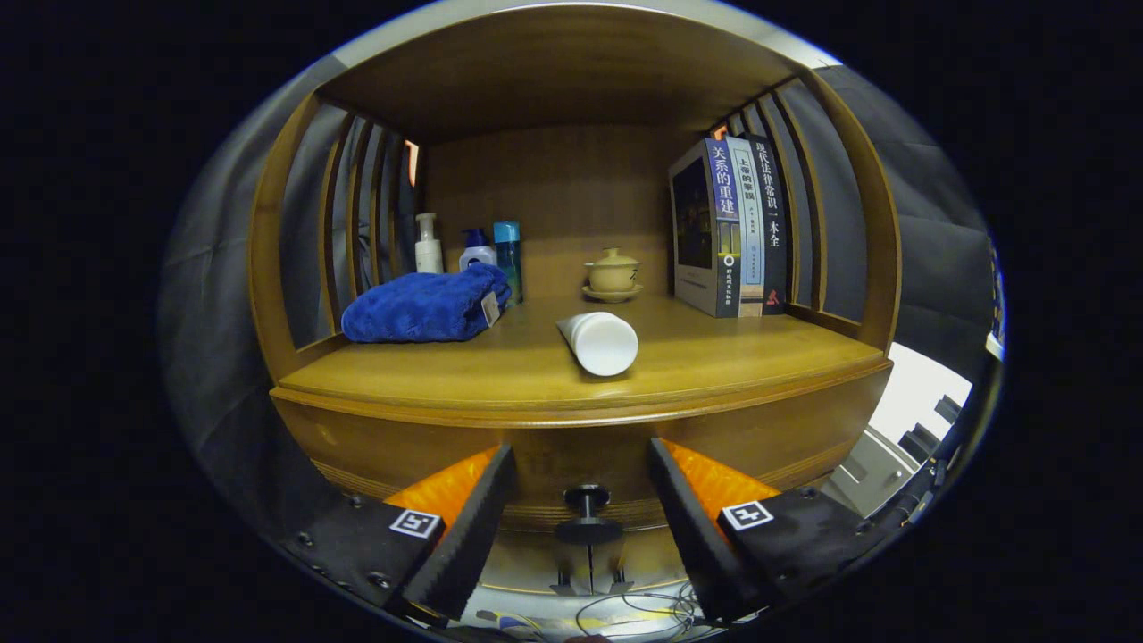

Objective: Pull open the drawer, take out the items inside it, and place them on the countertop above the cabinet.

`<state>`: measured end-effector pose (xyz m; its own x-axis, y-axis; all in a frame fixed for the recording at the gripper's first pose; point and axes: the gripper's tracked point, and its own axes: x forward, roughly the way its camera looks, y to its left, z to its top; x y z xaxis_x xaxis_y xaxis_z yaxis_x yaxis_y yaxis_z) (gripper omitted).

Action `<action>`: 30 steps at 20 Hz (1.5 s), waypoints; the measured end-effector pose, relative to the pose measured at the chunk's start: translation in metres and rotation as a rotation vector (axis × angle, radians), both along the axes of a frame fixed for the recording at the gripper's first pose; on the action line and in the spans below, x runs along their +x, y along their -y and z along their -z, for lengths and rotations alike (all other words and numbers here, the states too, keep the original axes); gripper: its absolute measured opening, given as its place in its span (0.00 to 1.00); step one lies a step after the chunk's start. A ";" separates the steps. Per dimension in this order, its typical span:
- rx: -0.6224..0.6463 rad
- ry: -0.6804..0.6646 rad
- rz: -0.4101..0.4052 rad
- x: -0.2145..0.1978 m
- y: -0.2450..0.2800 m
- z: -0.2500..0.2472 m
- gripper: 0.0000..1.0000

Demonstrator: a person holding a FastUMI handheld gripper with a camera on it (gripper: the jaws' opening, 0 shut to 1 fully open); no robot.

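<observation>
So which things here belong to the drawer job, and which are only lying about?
For the job:
- drawer, shut
- knob, between the open fingers
- gripper, touching nothing
- countertop

Lying about:
- blue towel
- white tube, on its side
- three bottles
- lidded cup on its saucer
- books, upright

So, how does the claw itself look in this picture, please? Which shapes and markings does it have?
The claw has two long wedge-shaped fingers with ribbed, toothed inner faces. Each sits on a flat base plate with small round screws, and each plate carries a square black-and-white marker tag. Thin cables loop below, between the fingers.
</observation>
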<state>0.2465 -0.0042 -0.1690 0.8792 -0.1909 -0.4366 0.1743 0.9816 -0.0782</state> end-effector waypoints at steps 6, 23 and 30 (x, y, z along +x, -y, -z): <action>-0.003 -0.008 -0.066 -0.010 -0.010 -0.001 0.99; -0.092 0.352 -0.252 -0.121 -0.062 -0.106 0.97; -0.062 0.306 -0.187 -0.114 -0.044 -0.080 0.96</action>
<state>0.1327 0.0400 -0.0888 0.9895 -0.0322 -0.1408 0.0166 0.9937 -0.1106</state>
